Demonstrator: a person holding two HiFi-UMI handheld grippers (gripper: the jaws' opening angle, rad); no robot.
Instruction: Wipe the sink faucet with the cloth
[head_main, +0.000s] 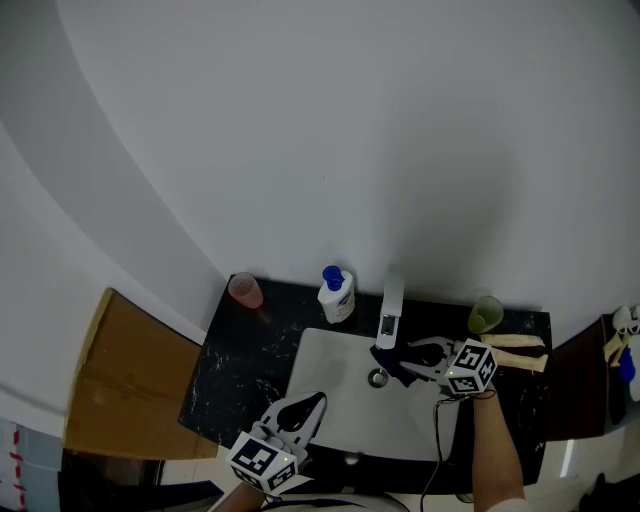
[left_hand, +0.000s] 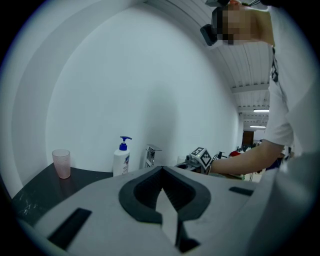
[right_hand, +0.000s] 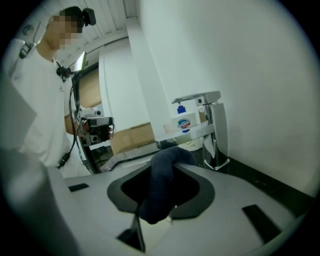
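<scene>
The chrome faucet (head_main: 390, 300) stands at the back of the white sink (head_main: 325, 375). My right gripper (head_main: 408, 352) is just right of the faucet's base, shut on a dark blue cloth (head_main: 394, 363) that hangs from its jaws over the basin. In the right gripper view the cloth (right_hand: 161, 185) bulges out between the jaws, and the faucet (right_hand: 215, 130) stands close ahead to the right. My left gripper (head_main: 318, 400) hovers over the sink's front left, tips together, with nothing in it. From there the faucet (left_hand: 150, 156) shows far ahead.
On the black counter (head_main: 235, 365) stand a pink cup (head_main: 245, 290), a white soap bottle (head_main: 337, 293) left of the faucet, and a green cup (head_main: 486, 315) to its right. A beige item (head_main: 520, 348) lies at the right end. A cardboard box (head_main: 120, 370) sits left of the counter.
</scene>
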